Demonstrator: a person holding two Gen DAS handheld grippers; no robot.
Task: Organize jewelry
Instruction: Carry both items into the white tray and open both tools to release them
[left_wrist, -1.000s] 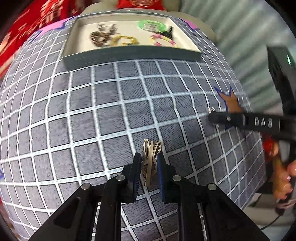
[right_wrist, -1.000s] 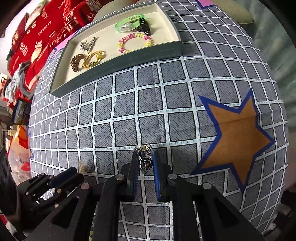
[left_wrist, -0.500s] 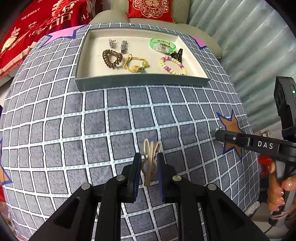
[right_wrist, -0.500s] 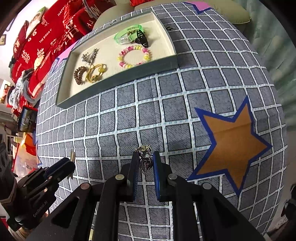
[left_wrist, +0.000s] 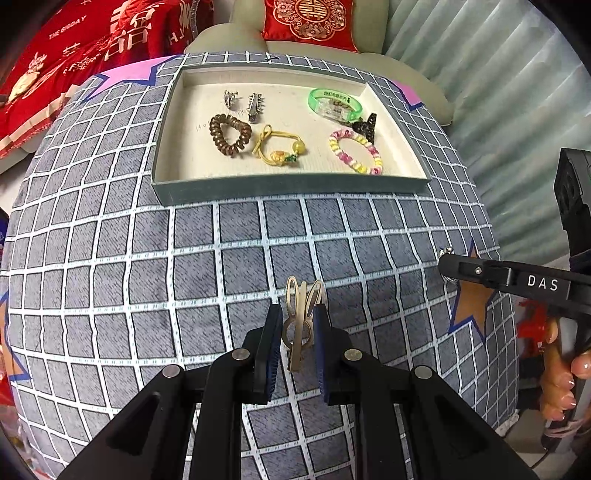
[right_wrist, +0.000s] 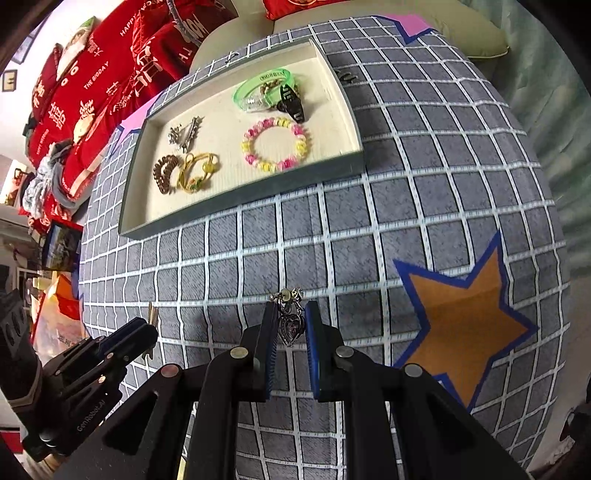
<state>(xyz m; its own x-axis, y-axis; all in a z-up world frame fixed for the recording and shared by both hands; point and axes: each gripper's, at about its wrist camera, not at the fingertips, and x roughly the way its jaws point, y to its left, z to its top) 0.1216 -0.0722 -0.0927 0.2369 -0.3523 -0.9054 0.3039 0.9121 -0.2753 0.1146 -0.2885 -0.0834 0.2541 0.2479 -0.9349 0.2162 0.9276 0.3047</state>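
Mostly sorted already, judging by the grey-walled tray at the far side of the checked cloth. Inside it: a brown spiral hair tie, two small silver clips, a yellow cord bracelet, a pink-and-yellow bead bracelet, a green translucent bangle and a black claw clip touching the bangle's near edge.

Two pieces left outside the tray, both in the air and well short of it. Clamped between the pads of the left gripper: a beige rabbit-ear hair clip, upright, ears pointing toward the tray. Pinched in the right gripper, closed narrow: a small silver heart pendant, with its bail and a few beads poking out past the fingertips.

No loose jewelry visible anywhere on the cloth between grippers and tray, nor around the orange star at the right.

Probably the last carry, then: bring both across the open cloth, lower over bare patches of the tray floor and release. Free room near the front wall and at the left end. Nothing dropped in yet from either hand.
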